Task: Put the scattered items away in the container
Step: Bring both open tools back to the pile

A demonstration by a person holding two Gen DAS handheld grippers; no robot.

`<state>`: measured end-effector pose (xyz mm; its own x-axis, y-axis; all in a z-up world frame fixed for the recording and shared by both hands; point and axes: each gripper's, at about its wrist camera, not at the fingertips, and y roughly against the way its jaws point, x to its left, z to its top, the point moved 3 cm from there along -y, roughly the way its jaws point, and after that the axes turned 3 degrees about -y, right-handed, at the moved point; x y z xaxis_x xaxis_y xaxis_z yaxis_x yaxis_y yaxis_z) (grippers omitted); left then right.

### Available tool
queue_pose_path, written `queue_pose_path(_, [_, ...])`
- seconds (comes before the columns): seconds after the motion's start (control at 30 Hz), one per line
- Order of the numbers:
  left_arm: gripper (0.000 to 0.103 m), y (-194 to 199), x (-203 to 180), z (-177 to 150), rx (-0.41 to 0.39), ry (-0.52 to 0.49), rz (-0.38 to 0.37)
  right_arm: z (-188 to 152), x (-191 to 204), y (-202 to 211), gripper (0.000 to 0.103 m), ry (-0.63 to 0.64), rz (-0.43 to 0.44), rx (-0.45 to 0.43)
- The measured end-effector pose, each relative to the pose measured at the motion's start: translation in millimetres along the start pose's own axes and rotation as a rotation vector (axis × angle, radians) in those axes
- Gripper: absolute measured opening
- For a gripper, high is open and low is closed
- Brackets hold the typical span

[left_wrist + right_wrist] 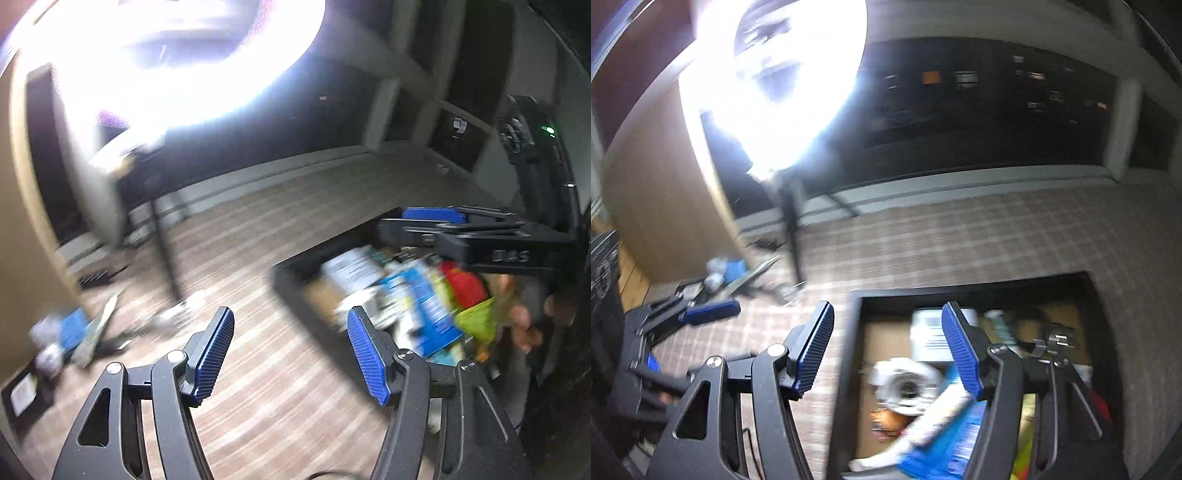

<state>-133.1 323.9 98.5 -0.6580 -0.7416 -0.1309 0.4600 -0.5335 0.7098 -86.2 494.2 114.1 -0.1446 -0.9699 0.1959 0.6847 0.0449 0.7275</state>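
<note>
A black open container [849, 354] sits on the checked carpet and holds several items: a blue packet [945, 450], a white roll [905, 384], a white box [927, 332]. It also shows in the left wrist view [295, 291], with a red item [463, 284] and a yellow-green packet [476, 321] inside. My right gripper [886, 350] is open and empty above the container's left rim. My left gripper [291, 354] is open and empty above the carpet left of the container. The right gripper [480, 229] shows over the container in the left wrist view.
A pile of loose items, with a blue one [72, 328], lies on the floor by a wooden cabinet [657, 206]; it also shows in the right wrist view [735, 269]. A lamp stand pole [792, 236] rises behind it under a glaring light. Dark windows line the back wall.
</note>
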Motion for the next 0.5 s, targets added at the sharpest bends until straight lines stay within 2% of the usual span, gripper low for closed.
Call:
queue_pose_path(0.17, [0.061,36.6,83.4,-58.0,0.025,0.057,0.112,-3.8,63.9,-37.1,0.060,0.117,0.106,0.085])
queue_pose_path(0.37, [0.064,74.5,181.8,-119.5,0.124,0.034,0.284,2.0,129.7,-83.2,0.060,0.137,0.170,0.163])
queue_pose_path(0.5, [0.067,85.3,227.5,-138.0,0.170,-0.030,0.355,7.1,168.7,-117.2,0.060,0.148,0.159,0.199])
